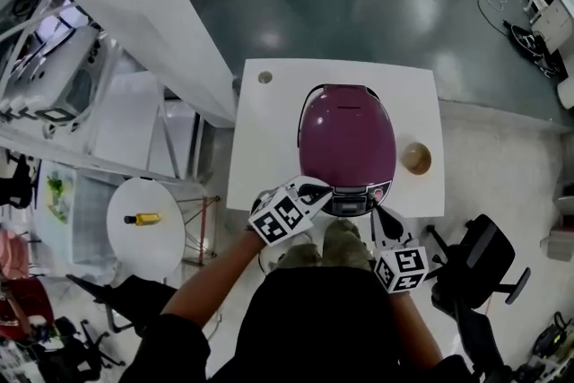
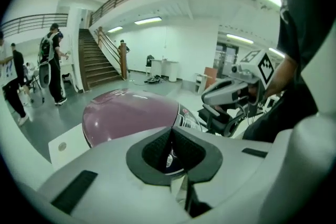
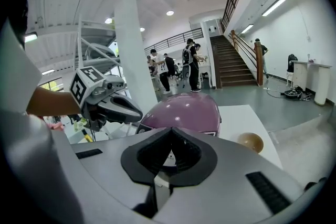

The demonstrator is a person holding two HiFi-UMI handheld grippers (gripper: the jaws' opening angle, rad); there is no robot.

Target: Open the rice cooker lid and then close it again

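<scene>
Both the left hand-held gripper (image 1: pixel 316 189) and the right hand-held gripper (image 1: pixel 380 216) have their jaws together, with nothing between them. The purple rice cooker (image 1: pixel 345 148) stands on the white desk (image 1: pixel 260 157) with its lid (image 1: pixel 341 114) down and a brown bowl (image 1: pixel 415 158) to its right. The left one is at the cooker's front left corner, just beside the control panel (image 1: pixel 357 200); contact cannot be judged. The right one hangs off the front right corner. The lid looks rigid, glossy and domed, so pads would likely slip on it. A front release by the panel seems the better place to press, and the body is probably heavy enough to stay put.
</scene>
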